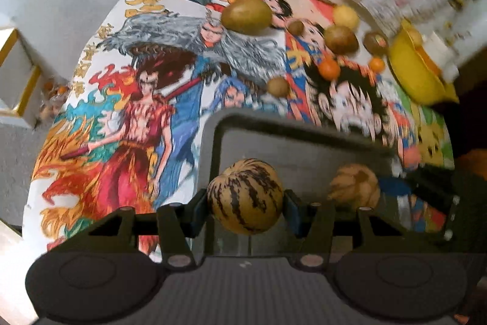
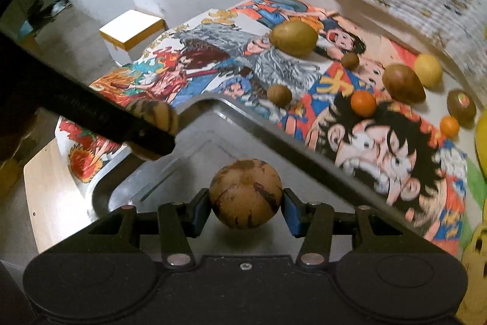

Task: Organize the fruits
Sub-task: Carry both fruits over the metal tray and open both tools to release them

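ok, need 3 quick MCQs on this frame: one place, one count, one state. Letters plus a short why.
1. Where are both grippers' fruits? A over the tray B over the yellow bowl C on the white box
2. How many small orange fruits lie on the poster? A none B two C five
3. The right gripper is: A empty B shut on a melon C out of view

Answers:
A: the left melon and right melon hang over the tray.
B: one, another, on the poster.
B: the right gripper has its pads on the melon.
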Demonstrator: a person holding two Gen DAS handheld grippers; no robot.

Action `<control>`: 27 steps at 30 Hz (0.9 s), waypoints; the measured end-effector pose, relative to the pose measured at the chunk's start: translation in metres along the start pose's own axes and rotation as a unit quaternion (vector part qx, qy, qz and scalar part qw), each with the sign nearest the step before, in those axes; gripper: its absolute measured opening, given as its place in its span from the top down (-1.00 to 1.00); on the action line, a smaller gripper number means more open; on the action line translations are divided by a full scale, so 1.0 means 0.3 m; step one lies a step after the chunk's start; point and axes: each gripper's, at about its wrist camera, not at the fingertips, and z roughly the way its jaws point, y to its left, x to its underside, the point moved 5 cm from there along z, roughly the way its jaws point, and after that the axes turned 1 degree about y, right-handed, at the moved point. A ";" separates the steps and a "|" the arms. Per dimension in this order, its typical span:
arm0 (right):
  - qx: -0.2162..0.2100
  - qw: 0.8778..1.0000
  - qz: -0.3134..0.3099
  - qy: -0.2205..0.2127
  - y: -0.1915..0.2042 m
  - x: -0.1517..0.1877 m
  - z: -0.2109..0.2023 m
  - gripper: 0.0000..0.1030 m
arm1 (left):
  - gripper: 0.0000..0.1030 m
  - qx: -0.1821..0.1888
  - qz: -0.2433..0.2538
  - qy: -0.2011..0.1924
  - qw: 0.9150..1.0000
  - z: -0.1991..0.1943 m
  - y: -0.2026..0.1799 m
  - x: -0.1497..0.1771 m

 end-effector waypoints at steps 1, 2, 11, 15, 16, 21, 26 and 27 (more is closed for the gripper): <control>0.003 1.000 0.005 0.001 0.009 0.013 -0.006 -0.01 | -0.08 0.002 0.006 0.003 1.000 -0.005 0.001 0.018; 0.005 1.000 0.009 0.003 0.016 0.023 -0.010 -0.01 | -0.08 0.005 0.012 0.005 1.000 -0.009 0.002 0.036; 0.024 0.998 0.045 0.027 0.091 0.137 -0.035 -0.01 | -0.09 0.016 0.102 0.017 0.995 -0.029 -0.027 0.154; 0.030 0.997 0.060 0.033 0.100 0.166 -0.040 -0.01 | -0.09 0.015 0.130 0.022 0.991 -0.026 -0.044 0.173; 0.031 0.997 0.063 0.036 0.102 0.171 -0.039 -0.01 | -0.09 0.014 0.133 0.023 0.991 -0.023 -0.045 0.176; 0.034 0.996 0.072 0.047 0.112 0.194 -0.032 -0.02 | -0.09 0.012 0.147 0.032 0.989 -0.004 -0.048 0.187; 0.038 0.995 0.075 0.047 0.116 0.199 -0.027 -0.02 | -0.10 0.009 0.155 0.035 0.987 0.002 -0.056 0.193; 0.039 0.995 0.075 0.047 0.117 0.199 -0.026 -0.03 | -0.10 0.010 0.151 0.037 0.988 0.001 -0.053 0.192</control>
